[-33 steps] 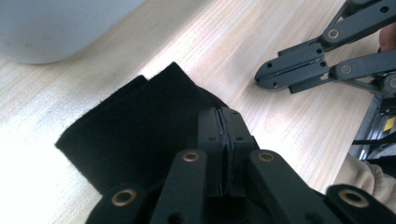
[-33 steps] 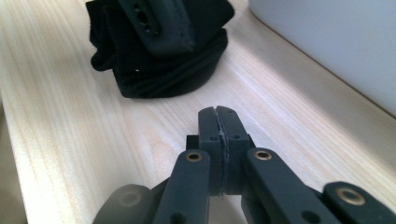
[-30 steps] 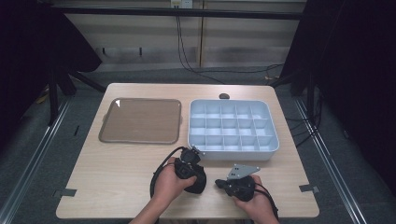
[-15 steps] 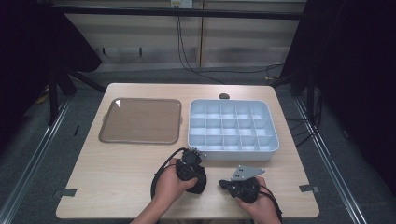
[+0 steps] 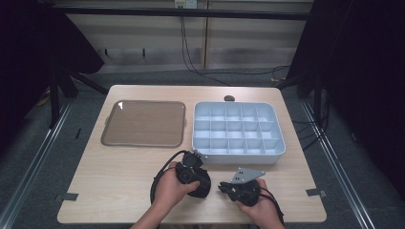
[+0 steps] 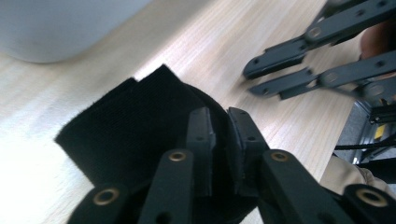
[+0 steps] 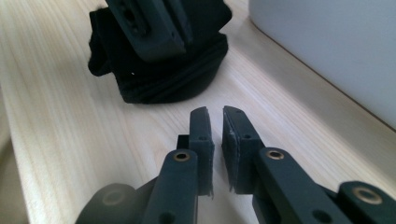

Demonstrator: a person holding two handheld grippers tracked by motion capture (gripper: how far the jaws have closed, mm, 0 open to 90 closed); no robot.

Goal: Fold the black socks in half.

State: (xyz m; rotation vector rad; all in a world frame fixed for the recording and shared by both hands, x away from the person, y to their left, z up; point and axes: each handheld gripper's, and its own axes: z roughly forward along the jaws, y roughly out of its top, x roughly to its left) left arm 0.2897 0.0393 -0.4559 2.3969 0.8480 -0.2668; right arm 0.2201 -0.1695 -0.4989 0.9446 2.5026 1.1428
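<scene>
— What are the jaws doing right now?

— Both pairs are just cracking apart. The left gripper [image 6: 219,128] is showing a narrow gap with nothing pinched in it; its jaws are hanging just over the black fabric strap [image 6: 140,126]. The right gripper [image 7: 215,126] is opening a slit too, empty, pointing at the strap from nearby.

— Where is the strap lying?

— Bunched on the wooden surface [image 5: 119,167], just in front of the white compartment box [image 5: 237,131]. The brown tray [image 5: 143,123] is sitting farther left.

— Meaning?

— Probably they are readying to grasp it.
</scene>
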